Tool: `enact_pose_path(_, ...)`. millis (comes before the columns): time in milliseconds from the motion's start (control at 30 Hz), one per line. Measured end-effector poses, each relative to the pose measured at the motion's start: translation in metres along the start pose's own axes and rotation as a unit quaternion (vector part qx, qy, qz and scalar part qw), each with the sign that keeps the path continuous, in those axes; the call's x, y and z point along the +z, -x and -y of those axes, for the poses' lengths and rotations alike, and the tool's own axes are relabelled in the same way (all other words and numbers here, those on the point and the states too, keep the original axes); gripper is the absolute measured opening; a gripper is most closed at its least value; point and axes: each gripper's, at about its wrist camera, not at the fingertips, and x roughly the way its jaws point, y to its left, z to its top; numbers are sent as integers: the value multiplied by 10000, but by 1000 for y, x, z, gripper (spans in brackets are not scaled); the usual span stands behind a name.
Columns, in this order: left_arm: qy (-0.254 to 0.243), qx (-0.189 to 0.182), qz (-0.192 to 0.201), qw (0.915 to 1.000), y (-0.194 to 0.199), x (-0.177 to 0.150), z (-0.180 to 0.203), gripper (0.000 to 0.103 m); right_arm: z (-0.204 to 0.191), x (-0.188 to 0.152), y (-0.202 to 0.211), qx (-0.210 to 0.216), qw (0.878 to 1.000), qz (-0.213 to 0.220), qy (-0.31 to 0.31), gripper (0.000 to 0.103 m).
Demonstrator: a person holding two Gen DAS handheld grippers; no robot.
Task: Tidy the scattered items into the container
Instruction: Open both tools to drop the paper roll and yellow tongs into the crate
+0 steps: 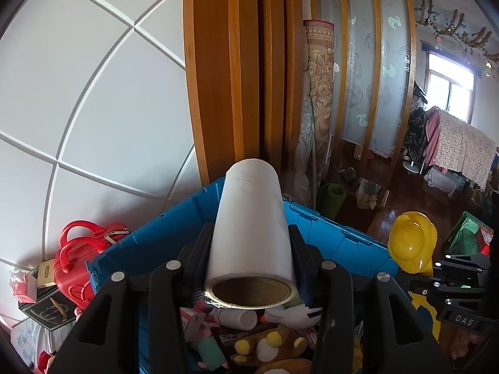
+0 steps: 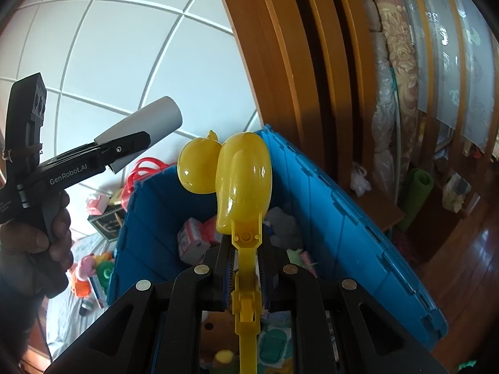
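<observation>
The left gripper has its jaws closed on a white roll with a cardboard core, gripped on both sides near the core's near end; the roll points up and away, tilted, above the blue container. In the right wrist view the same roll sticks out past the left gripper, held by a hand at the left, out beyond the container's left wall.

The right gripper has its jaws closed narrowly on the thin handle of a yellow duck-shaped toy clamp, whose two rounded shells stand above the container's open top, near its far corner.

The blue container is open and already holds soft toys, a small white bottle and a pink-and-white carton. Its far rim stands close to a wooden door frame, and the white panelled wall lies behind its left side. A red case sits just beside the left wall, with boxes and toys scattered on the pale surface there. To the right is dark wooden floor, a green rolled mat and a rolled rug.
</observation>
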Motion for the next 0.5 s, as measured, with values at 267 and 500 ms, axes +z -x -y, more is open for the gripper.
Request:
enact_pose_path(267,-130,543,-222,9982,0,-3,2,102,-1,5,1,50,9998,180,-81,100)
enact_pose_path(500,-74,662,-244,9975,13,-11,-10,102,-8,4,3,91,9998,182,-52,100)
